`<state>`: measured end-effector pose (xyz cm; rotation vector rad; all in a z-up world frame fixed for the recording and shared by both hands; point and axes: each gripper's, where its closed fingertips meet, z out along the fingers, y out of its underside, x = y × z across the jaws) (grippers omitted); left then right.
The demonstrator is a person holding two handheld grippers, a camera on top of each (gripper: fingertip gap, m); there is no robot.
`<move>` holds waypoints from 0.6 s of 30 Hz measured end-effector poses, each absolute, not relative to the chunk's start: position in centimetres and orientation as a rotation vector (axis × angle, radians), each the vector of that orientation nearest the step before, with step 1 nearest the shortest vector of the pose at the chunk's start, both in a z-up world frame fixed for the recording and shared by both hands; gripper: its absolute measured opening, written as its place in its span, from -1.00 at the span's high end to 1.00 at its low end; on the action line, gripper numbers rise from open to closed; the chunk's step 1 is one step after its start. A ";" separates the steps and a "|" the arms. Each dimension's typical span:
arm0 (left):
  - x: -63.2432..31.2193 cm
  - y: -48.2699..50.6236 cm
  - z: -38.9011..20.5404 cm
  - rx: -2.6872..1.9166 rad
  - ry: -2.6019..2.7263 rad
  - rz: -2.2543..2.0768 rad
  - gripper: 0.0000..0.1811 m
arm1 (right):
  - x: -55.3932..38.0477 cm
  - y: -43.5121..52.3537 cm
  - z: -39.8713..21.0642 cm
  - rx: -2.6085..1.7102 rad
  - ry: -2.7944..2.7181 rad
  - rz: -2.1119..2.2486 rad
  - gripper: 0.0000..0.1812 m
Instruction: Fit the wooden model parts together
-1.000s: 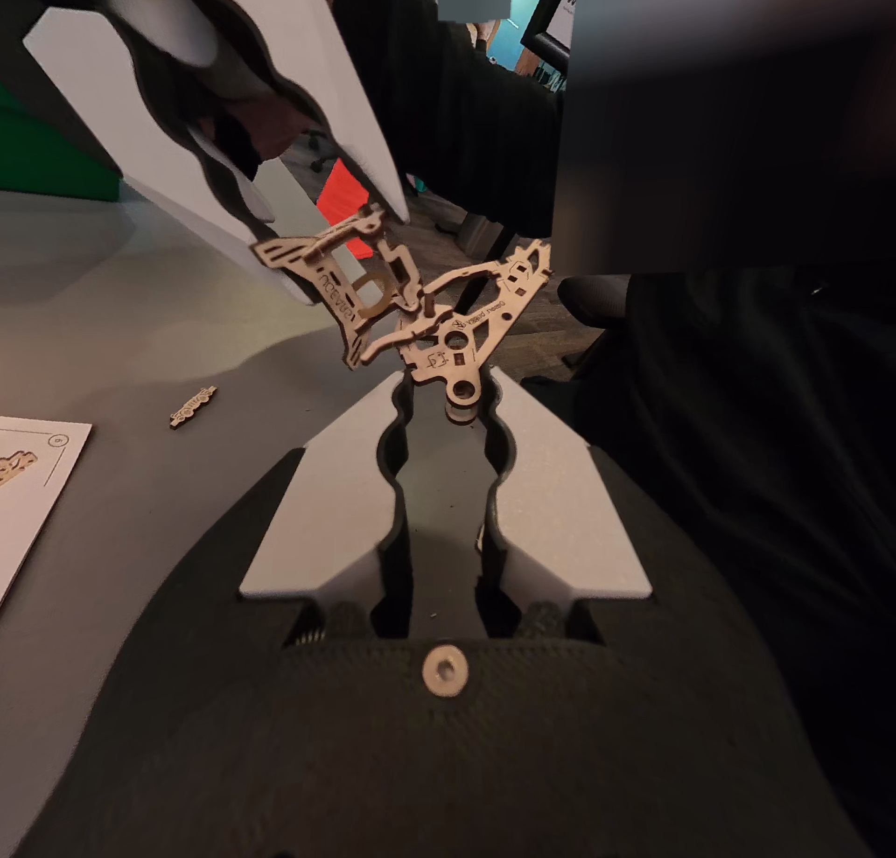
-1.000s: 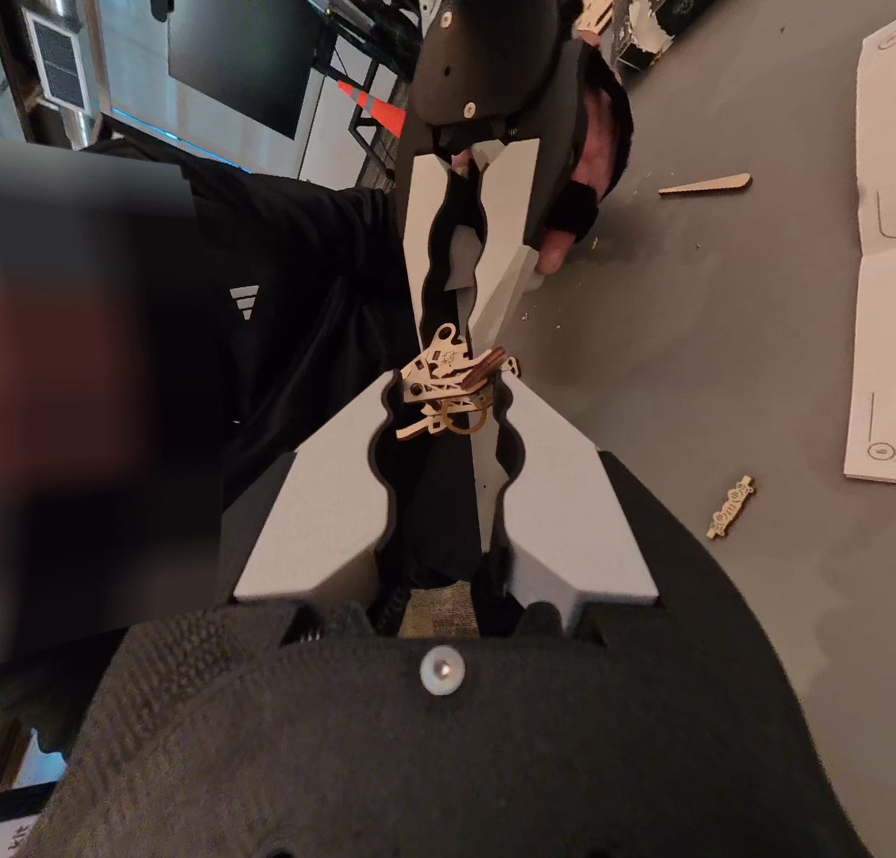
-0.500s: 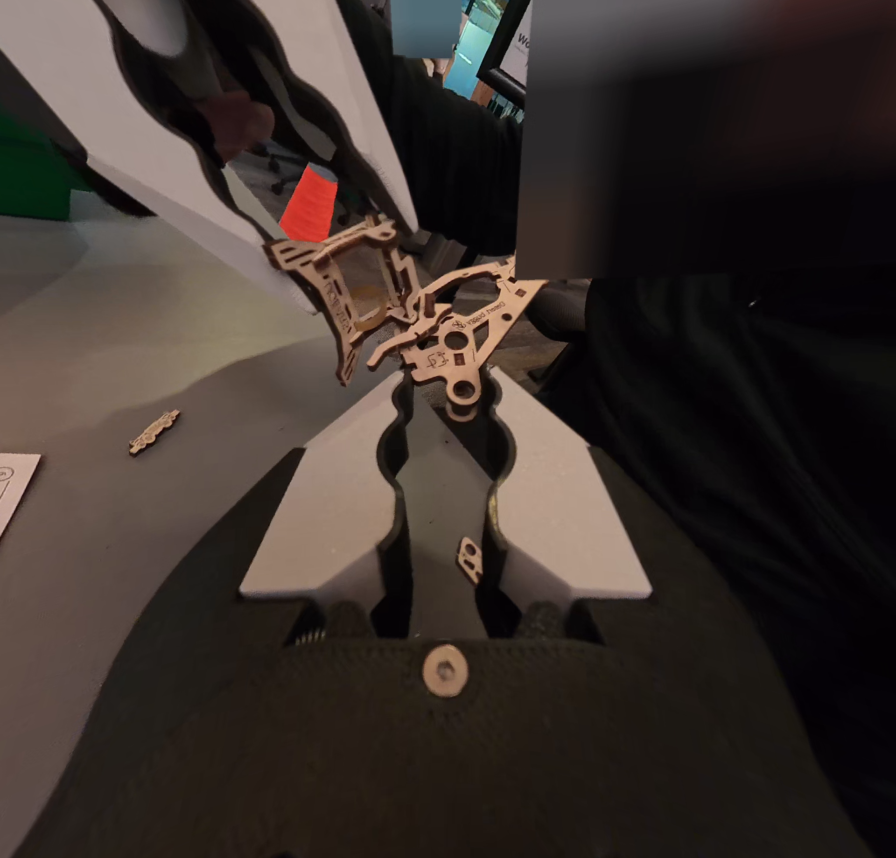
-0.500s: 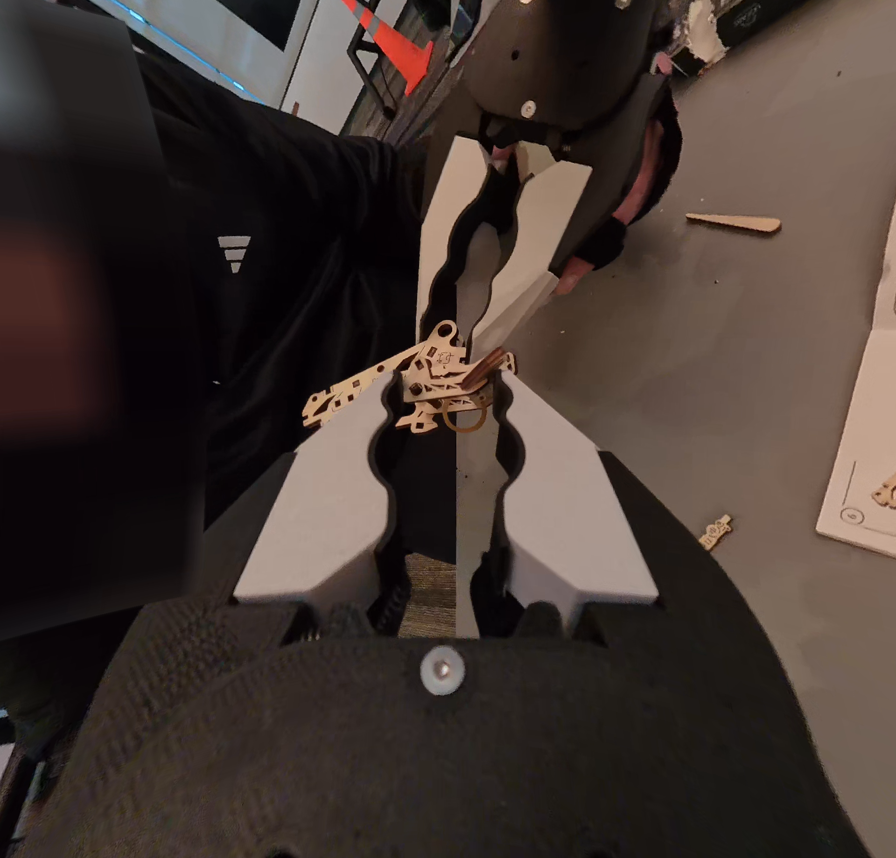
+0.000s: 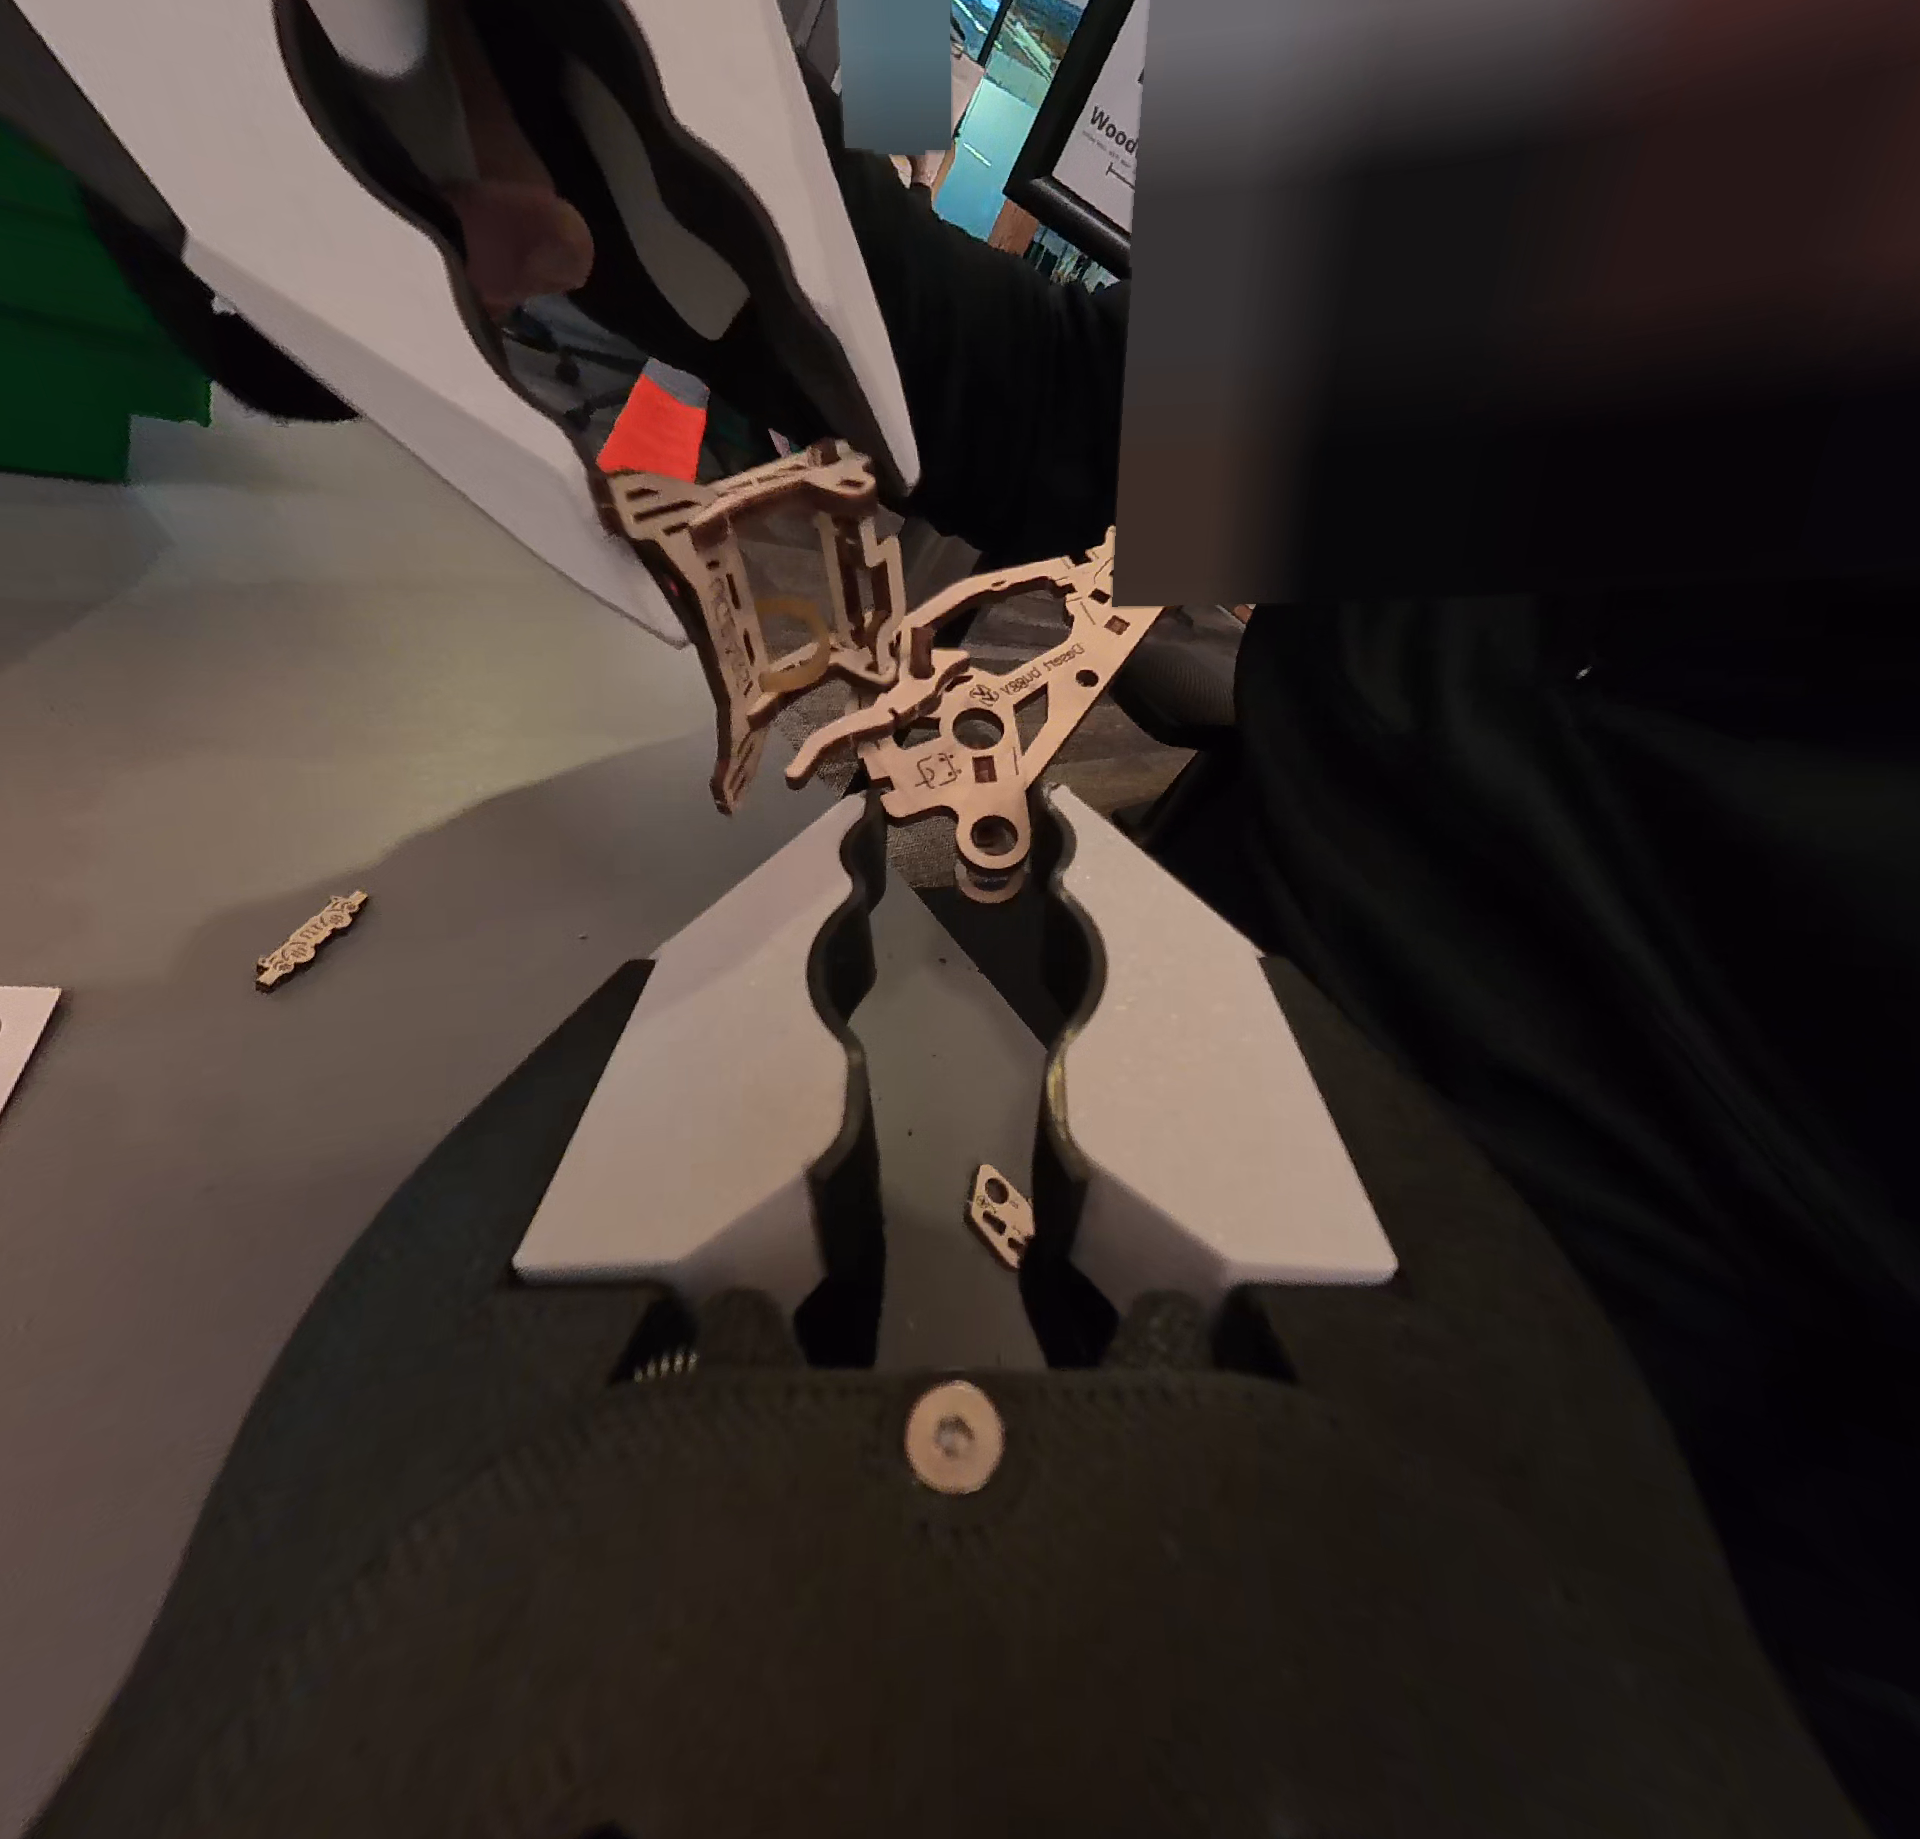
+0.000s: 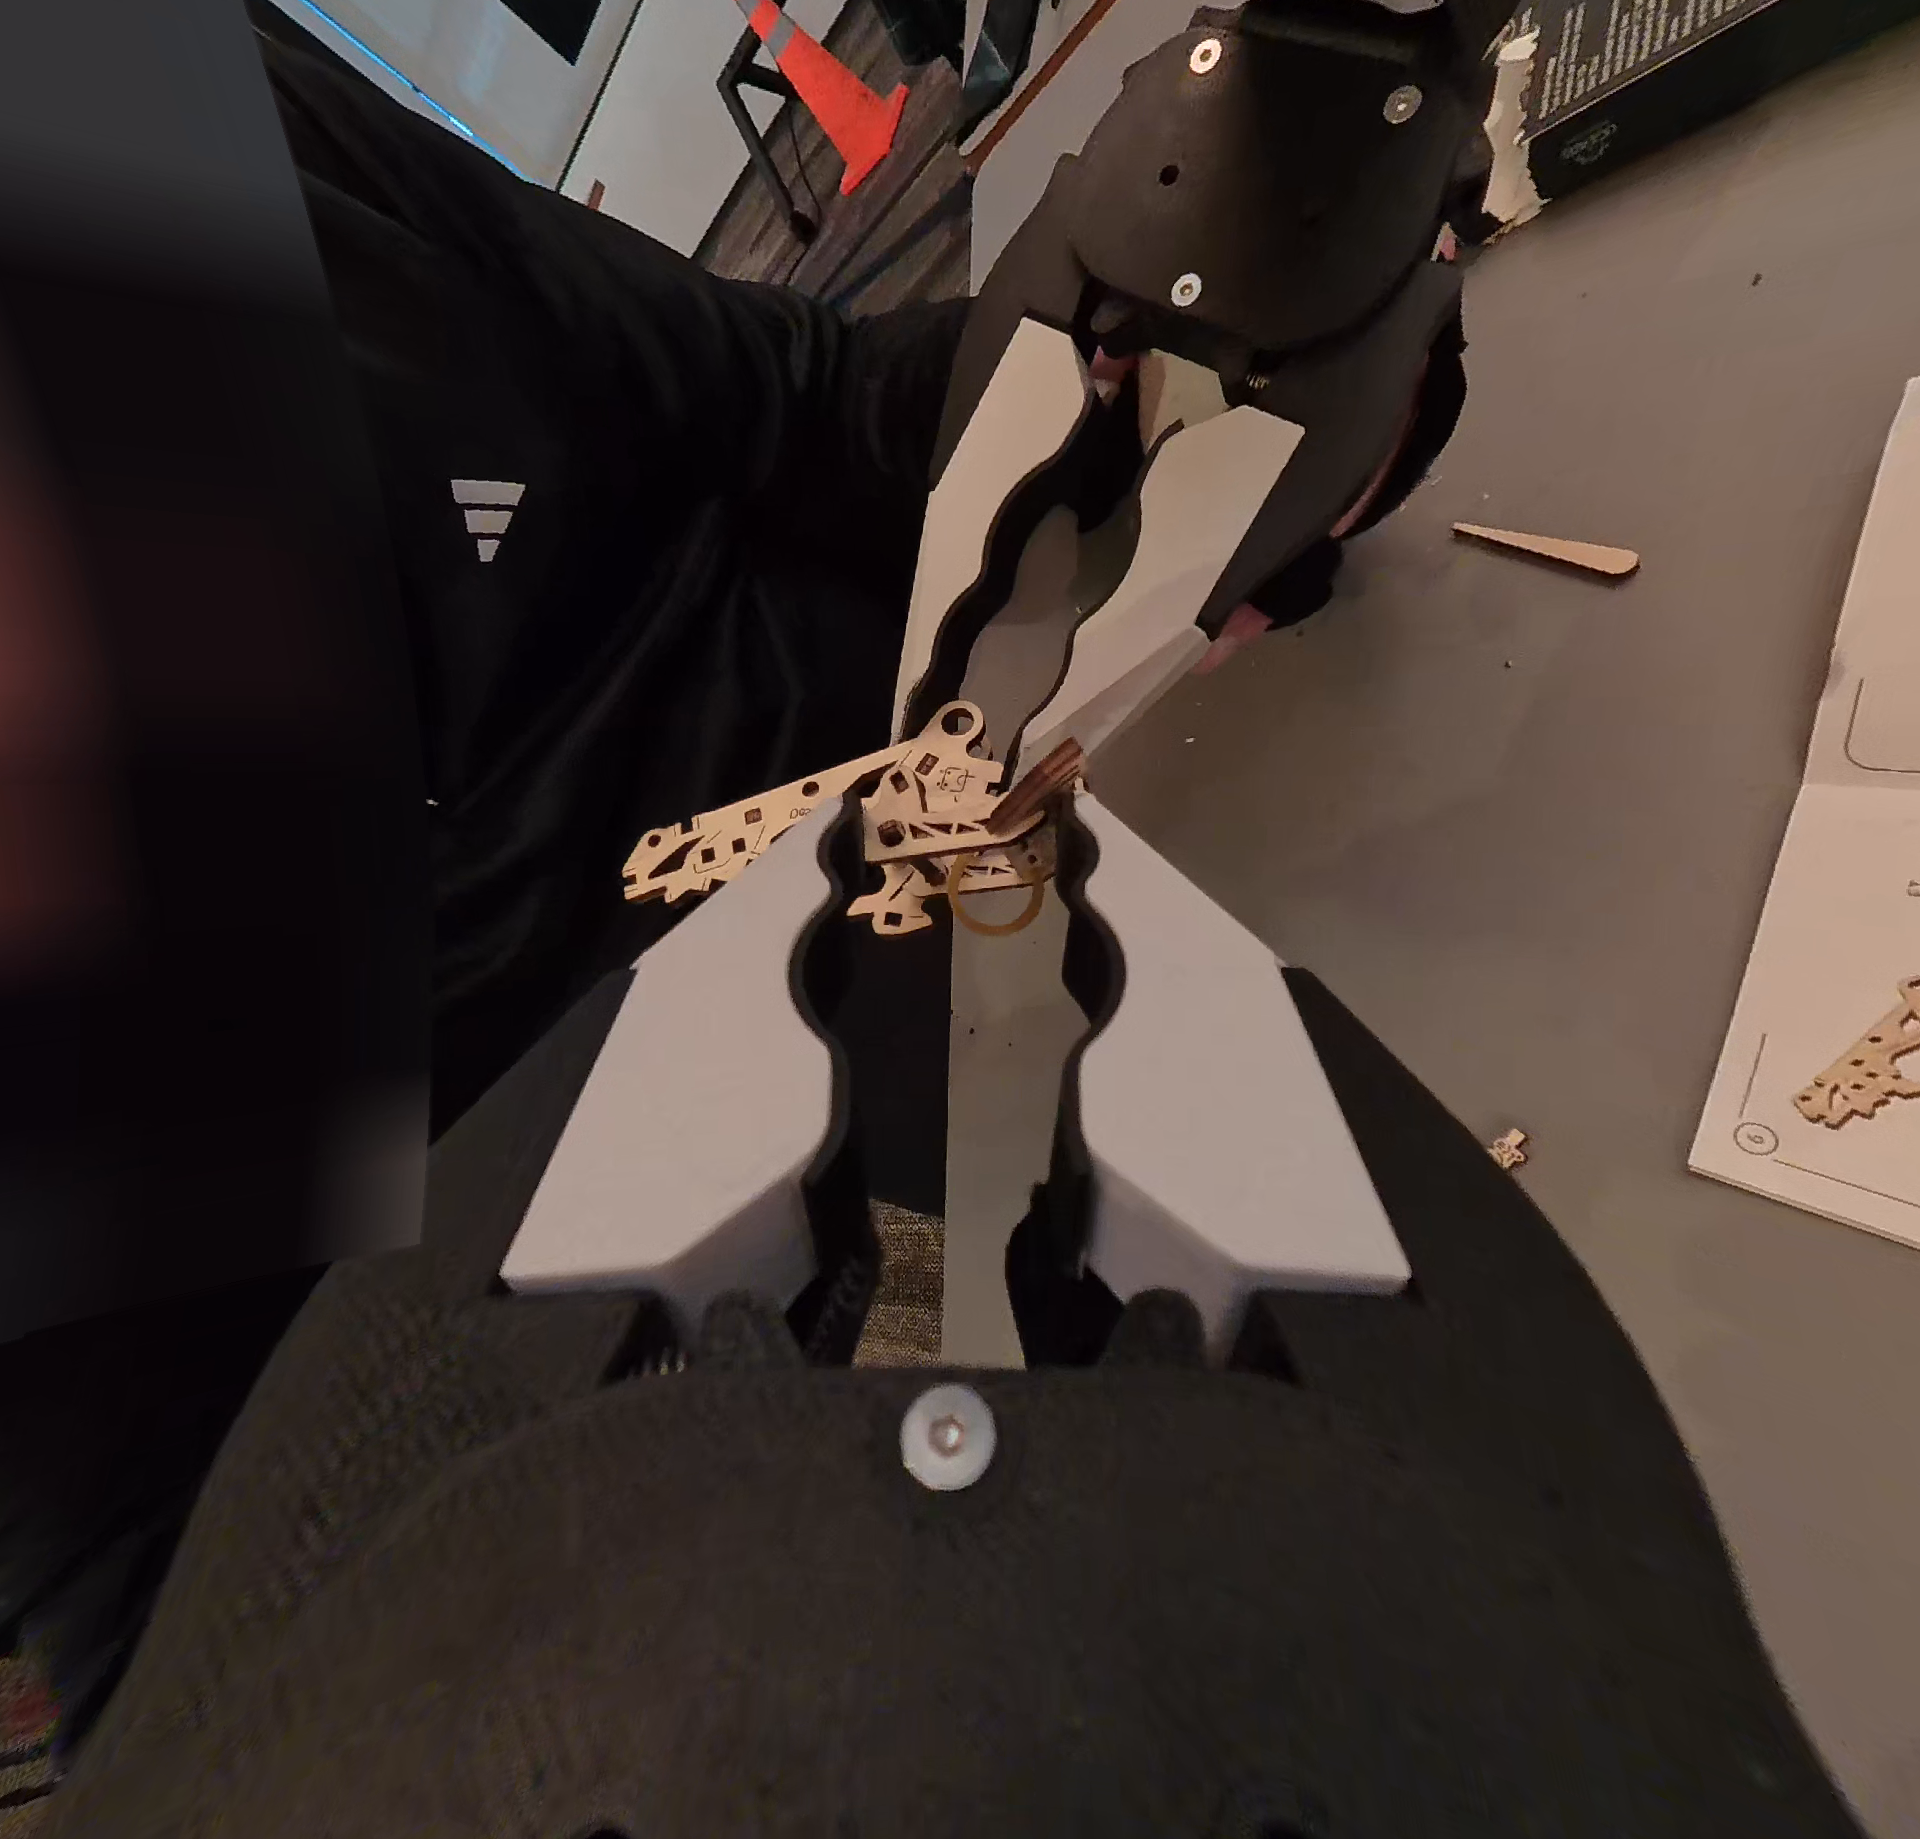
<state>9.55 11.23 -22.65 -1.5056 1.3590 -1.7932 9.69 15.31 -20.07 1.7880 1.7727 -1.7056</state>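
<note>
My left gripper (image 5: 956,823) is shut on a flat wooden side plate (image 5: 987,740) with round holes, gripping its lower lug. My right gripper (image 5: 790,553) comes in from the upper left, shut on a wooden frame sub-assembly (image 5: 769,594) that carries a rubber band (image 5: 790,636). The frame touches the plate's upper left edge, above the table's front edge. In the right wrist view my right gripper (image 6: 956,833) holds the frame (image 6: 914,833). There the left gripper (image 6: 971,729) reaches in from above with the plate (image 6: 790,823).
On the grey table (image 5: 312,709) lie a small wooden piece (image 5: 312,942), another small piece (image 5: 1000,1218), a wooden wedge (image 6: 1548,550) and an instruction sheet (image 6: 1849,854) with a wooden part (image 6: 1870,1072). A black box (image 6: 1714,44) stands at the back. A person in black sits close by. There is about 5 centimeters between the tips of the two grippers.
Both grippers have turned with their parts still together. The flat plate has swung, so its long end now sticks out to the left in the right wrist view. Both grips are unchanged.
</note>
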 end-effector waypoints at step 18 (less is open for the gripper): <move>9.6 11.4 -22.8 -1.500 1.352 -1.789 0.72 | 10.2 15.5 -20.0 1.798 1.720 -1.745 0.62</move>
